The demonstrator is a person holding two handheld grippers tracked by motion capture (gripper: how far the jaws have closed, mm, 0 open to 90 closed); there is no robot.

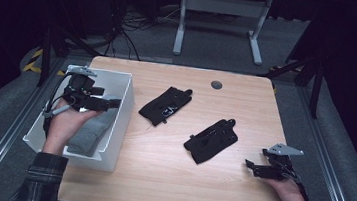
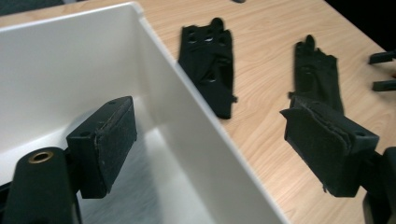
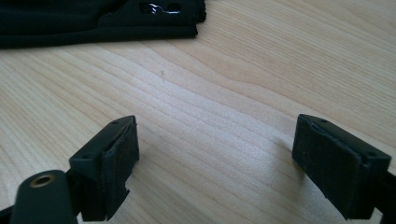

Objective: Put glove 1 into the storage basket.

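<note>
Two black gloves lie flat on the wooden table (image 1: 158, 179): one (image 1: 166, 105) near the middle, the other (image 1: 211, 140) to its right. A folded grey cloth (image 1: 90, 131) lies inside the white bin (image 1: 123, 120) at the left. My left gripper (image 1: 111, 103) hovers over the bin, open and holding nothing; in its own view its jaws (image 2: 210, 144) straddle the bin's right wall (image 2: 187, 107), with both gloves (image 2: 210, 65) (image 2: 315, 79) beyond. My right gripper (image 1: 250, 167) rests low at the table's right, open (image 3: 215, 163) over bare wood, the nearer glove (image 3: 93, 21) ahead of it.
A round grommet (image 1: 216, 84) sits near the table's far edge. Beyond the table stand a white desk frame (image 1: 219, 24) and loose cables on the floor. Bare wood stretches along the table's front between the bin and my right hand.
</note>
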